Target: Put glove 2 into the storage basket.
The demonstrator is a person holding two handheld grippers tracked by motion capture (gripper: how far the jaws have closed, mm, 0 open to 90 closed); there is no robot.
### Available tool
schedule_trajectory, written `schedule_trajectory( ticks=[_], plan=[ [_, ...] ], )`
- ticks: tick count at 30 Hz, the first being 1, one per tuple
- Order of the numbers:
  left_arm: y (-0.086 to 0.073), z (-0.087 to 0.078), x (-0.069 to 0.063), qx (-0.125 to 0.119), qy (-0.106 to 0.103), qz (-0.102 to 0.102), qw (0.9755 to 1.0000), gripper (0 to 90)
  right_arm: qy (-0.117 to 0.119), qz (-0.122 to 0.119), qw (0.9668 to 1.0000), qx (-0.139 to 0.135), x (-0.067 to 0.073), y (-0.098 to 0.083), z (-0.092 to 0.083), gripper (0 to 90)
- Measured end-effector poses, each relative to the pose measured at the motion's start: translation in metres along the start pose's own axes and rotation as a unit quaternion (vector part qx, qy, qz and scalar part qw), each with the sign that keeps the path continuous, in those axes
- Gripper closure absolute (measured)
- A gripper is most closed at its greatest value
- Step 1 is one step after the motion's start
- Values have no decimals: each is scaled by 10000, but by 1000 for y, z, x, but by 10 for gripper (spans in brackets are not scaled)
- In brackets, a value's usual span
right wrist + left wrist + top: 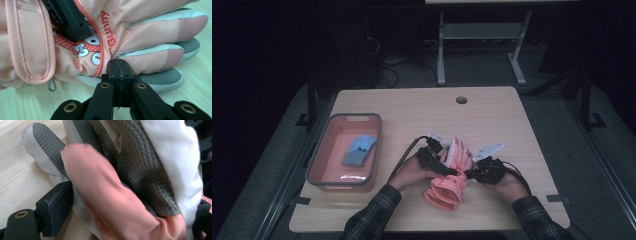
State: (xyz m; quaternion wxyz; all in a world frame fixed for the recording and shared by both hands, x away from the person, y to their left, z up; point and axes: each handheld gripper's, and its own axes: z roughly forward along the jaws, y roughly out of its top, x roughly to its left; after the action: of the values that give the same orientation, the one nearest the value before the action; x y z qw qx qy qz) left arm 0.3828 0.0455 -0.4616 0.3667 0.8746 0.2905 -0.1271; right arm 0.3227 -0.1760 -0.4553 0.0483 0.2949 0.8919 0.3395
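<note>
A pink winter glove (447,182) with a cartoon patch and grey grip palm lies near the table's front, between both hands. My left gripper (448,170) comes in from the left and is shut on the glove (107,202): one black pad (58,205) presses its pale edge and the other jaw shows at the far right. In the right gripper view, that left jaw lies across the glove's (140,35) back. My right gripper (119,68) has its pads pressed together, tips against the glove's side near the finger bases. Nothing shows between them. It (469,175) comes in from the right.
A pink bin with a grey rim (318,152) stands at the table's left and holds a blue-grey glove (359,150). A round cable hole (461,100) is near the far edge. Cables trail from both grippers toward the person. A desk frame stands beyond the table.
</note>
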Motion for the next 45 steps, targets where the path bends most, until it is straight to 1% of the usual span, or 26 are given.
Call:
schedule_trajectory(
  ticks=[3, 5, 10, 13, 16, 17, 18, 19, 20, 24, 27, 28, 30, 31, 32, 34, 35, 36, 37, 38, 40, 41, 42, 43, 44, 45],
  plan=[
    [0, 0, 0, 20, 12, -9, 10000, 125, -7, -3, 10000, 3, 1, 0, 1, 900],
    [1, -3, 0, 148, 93, -54, 9998, 126, -40, -31, 10000, 7, 1, 0, 1, 900],
    [1, -4, 0, 168, 131, -173, 9996, 126, -36, -71, 10000, -15, 3, 1, 3, 900],
    [1, -3, 0, 144, 46, -187, 9997, 126, -35, -52, 10000, -3, 3, 1, 3, 900],
    [0, -1, 1, 114, -223, -216, 9995, 142, -35, -54, 10000, 2, 3, 1, 4, 900],
    [-1, 0, 4, 71, -453, -277, 9986, 221, -12, -59, 10000, 5, 2, 1, 4, 900],
    [-2, 0, 5, 73, -522, -286, 9982, 245, 0, -33, 10000, 1, 2, 1, 5, 900],
    [-2, 0, 5, 73, -522, -286, 9982, 277, 0, -33, 10000, 1, 2, 1, 5, 900],
    [-2, -1, 7, 72, -587, -351, 9976, 311, 20, -31, 10000, 10, 1, 1, 5, 900],
    [-4, -2, 10, 24, -631, -440, 9970, 418, 7, -43, 10000, -7, 1, 2, 6, 900],
    [-6, -4, 9, -75, -558, -375, 9977, 500, 25, -14, 10000, -29, 1, 2, 6, 900],
    [-6, -7, 7, -140, -493, -321, 9982, 528, 82, 46, 9999, -57, 0, 2, 5, 900],
    [-7, -9, 8, -203, -475, -321, 9981, 557, 117, 67, 9998, -113, -1, 1, 3, 897],
    [-7, -9, 8, -203, -475, -321, 9981, 569, 155, 72, 9997, -168, -3, 1, 2, 864],
    [-7, -10, 8, -220, -469, -307, 9982, 569, 155, 72, 9997, -168, -3, 1, 2, 864],
    [-7, -13, 8, -237, -456, -256, 9984, 581, 243, 203, 9990, -301, -5, -1, -4, 746],
    [-7, -16, 7, -255, -432, -203, 9985, 586, 268, 349, 9979, -477, -7, -3, -11, 641],
    [-6, -17, 6, -253, -404, -182, 9987, 588, 208, 355, 9977, -541, -8, -5, -15, 601],
    [-6, -17, 6, -253, -404, -182, 9987, 588, 208, 355, 9977, -541, -8, -5, -15, 601],
    [-6, -22, 3, -258, -331, -157, 9990, 589, 78, 431, 9970, -639, -11, -9, -20, 523],
    [-6, -28, 2, -280, -273, -102, 9992, 589, -7, 486, 9964, -690, -15, -14, -22, 459],
    [-7, -31, 1, -318, -236, -89, 9992, 590, -124, 482, 9961, -735, -17, -17, -22, 435],
    [-7, -31, 1, -318, -236, -89, 9992, 590, -124, 482, 9961, -735, -17, -17, -22, 435],
    [-7, -34, 1, -341, -216, -80, 9992, 590, -160, 584, 9957, -704, -19, -19, -22, 420],
    [-7, -40, 1, -375, -184, -75, 9991, 591, -311, 633, 9951, -688, -23, -23, -21, 385],
    [-7, -40, 1, -375, -184, -75, 9991, 592, -311, 633, 9951, -688, -23, -23, -21, 385]
  ],
)
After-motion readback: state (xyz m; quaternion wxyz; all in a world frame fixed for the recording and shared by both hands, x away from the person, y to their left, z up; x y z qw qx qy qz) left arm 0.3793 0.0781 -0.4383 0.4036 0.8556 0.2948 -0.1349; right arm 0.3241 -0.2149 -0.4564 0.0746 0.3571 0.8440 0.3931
